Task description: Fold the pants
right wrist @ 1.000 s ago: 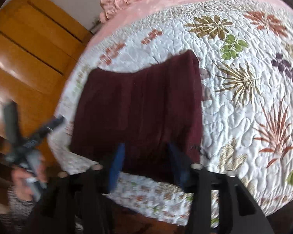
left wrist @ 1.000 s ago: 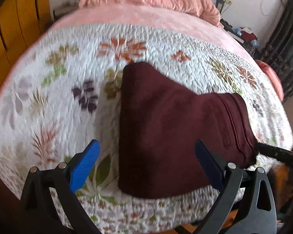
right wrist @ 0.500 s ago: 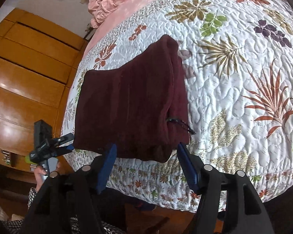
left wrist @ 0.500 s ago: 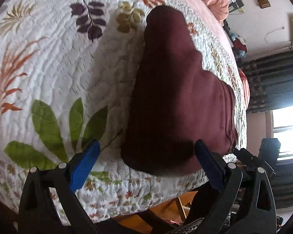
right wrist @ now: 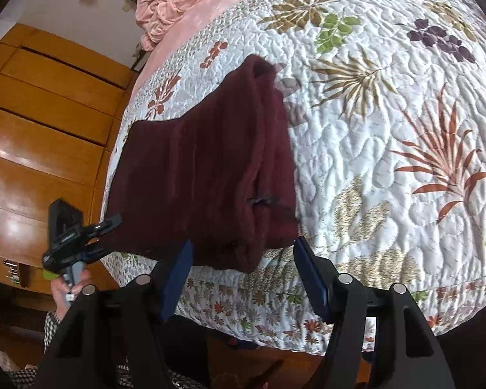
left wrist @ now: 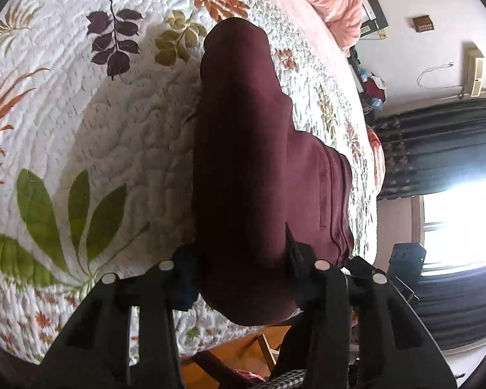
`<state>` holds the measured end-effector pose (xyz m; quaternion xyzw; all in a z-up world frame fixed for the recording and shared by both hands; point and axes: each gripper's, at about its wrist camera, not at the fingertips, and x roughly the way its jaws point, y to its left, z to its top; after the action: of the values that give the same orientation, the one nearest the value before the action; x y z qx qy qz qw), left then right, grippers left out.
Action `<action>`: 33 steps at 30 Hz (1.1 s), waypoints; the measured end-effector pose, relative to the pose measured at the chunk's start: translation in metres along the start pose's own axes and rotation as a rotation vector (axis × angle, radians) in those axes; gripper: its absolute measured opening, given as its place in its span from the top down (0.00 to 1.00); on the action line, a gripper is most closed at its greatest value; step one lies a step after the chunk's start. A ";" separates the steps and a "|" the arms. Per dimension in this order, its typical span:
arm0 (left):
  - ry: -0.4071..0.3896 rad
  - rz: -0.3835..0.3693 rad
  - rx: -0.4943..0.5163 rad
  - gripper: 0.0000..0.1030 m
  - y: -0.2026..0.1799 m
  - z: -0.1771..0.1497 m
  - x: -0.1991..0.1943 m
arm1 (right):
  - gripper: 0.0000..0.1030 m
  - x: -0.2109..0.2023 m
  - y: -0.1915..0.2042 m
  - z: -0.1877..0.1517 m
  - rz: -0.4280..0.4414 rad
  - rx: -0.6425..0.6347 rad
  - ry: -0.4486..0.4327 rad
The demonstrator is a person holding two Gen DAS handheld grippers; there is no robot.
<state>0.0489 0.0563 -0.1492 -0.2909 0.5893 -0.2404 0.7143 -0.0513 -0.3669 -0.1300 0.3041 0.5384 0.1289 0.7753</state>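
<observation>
Pants point(right wrist: 204, 168), dark maroon and already doubled into a thick bundle, lie on the floral quilt point(right wrist: 388, 149) at the near edge of the bed, their lower hem bulging just over the quilt's border; a short dark drawstring pokes out at the right side fold.

Your left gripper point(left wrist: 239, 275) has just been closing, and where its blue pads stood wide apart to either side of the cloth a moment ago, they now sit tight against the near corner of the bundle with the fabric bunched between them; you appear to have that corner pinched, though the pads are partly buried in cloth, so how deep the bite goes is hard to tell. In the right wrist view the same gripper reaches the bundle's left corner from a hand point(right wrist: 66, 287) below the bed edge.

Your right gripper point(right wrist: 243, 275) holds nothing; its jaws stand about half open, straddling the near right corner without pressing on it.

One corner looks secured and the other is lined up; closing the right gripper likely comes next, before you lift both corners for the next fold.
</observation>
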 end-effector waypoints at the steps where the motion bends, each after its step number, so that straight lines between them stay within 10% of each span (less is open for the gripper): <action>1: 0.004 0.032 0.015 0.62 0.001 -0.001 0.003 | 0.37 -0.002 -0.002 0.001 -0.008 0.003 -0.004; 15: 0.032 0.084 0.036 0.20 -0.007 0.027 0.011 | 0.15 0.002 -0.010 0.052 0.066 -0.012 0.029; 33: 0.201 0.003 0.055 0.19 0.005 0.060 0.058 | 0.18 0.081 -0.029 0.091 0.276 0.016 0.235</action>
<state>0.1185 0.0274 -0.1854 -0.2449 0.6516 -0.2835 0.6596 0.0597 -0.3774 -0.1879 0.3637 0.5797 0.2645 0.6795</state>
